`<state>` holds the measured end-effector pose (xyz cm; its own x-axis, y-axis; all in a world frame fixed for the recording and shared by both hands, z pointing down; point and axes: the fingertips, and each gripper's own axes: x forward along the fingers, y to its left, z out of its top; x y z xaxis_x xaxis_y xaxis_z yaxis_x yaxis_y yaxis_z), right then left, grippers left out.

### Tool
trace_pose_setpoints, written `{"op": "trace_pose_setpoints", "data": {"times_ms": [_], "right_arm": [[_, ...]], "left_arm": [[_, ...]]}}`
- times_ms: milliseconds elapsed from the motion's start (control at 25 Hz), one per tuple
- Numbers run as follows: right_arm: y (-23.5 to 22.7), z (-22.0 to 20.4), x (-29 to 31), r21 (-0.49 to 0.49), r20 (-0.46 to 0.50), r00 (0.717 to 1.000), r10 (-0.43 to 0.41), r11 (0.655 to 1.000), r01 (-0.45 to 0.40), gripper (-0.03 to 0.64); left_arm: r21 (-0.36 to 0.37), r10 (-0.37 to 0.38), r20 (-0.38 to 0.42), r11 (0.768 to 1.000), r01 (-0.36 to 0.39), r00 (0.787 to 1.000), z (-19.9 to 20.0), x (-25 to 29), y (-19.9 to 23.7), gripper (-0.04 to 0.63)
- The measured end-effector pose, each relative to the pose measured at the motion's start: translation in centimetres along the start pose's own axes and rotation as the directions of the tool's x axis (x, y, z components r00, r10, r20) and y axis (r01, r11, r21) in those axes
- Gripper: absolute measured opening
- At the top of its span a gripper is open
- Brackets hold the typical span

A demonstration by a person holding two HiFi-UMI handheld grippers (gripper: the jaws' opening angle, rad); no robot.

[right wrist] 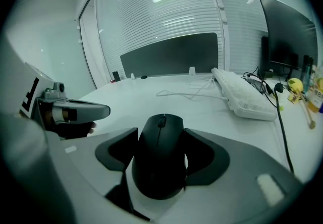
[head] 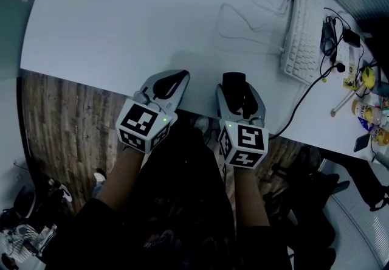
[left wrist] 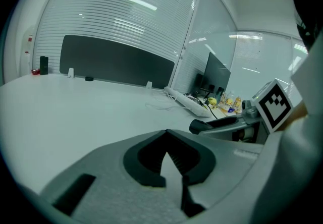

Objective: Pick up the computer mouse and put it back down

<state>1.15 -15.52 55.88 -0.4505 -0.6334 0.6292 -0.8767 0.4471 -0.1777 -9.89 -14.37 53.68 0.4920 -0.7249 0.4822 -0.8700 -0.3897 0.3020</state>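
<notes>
The computer mouse (right wrist: 160, 155) sits between the jaws of the right gripper (head: 239, 93), close to the near edge of the white tabletop (head: 121, 25). The dark pads press against its two flanks, so the jaws stand wide but are clamped on it. Whether its underside has cleared the tabletop is hard to tell from these views. By my reading the pick-up is made or just being made, and what is left is to set the mouse back down and release it. Just beside it, the left gripper (head: 165, 87) hovers at the same edge with its jaws closed together on nothing, taking no part in the grip. Beyond both lies a broad bare stretch of tabletop, then a thin pale cable (head: 243, 28) looping toward a white keyboard (head: 302, 31) well off to the right. Past the keyboard stand a dark monitor (right wrist: 285, 36) and some small yellow clutter, too small to name. There is plenty of free room ahead for the set-down.
</notes>
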Motion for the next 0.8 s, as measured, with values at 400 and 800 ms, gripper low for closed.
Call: {"op": "trace_pose_setpoints", "data": {"times_ms": [400, 800], "right_arm": [[-0.4, 4.4, -2.7, 0.008, 0.135, 0.991, 0.018, 1.0, -0.019, 0.298], [-0.8, 7.9, -6.0, 0.009, 0.235, 0.972, 0.024, 1.0, -0.027, 0.298]], "left_arm": [[0.033, 0.001, 0.054, 0.999, -0.003, 0.999, 3.1, -0.8, -1.6, 0.002], [0.075, 0.003, 0.118, 0.997, -0.012, 0.993, 6.5, -2.3, -4.1, 0.002]]}}
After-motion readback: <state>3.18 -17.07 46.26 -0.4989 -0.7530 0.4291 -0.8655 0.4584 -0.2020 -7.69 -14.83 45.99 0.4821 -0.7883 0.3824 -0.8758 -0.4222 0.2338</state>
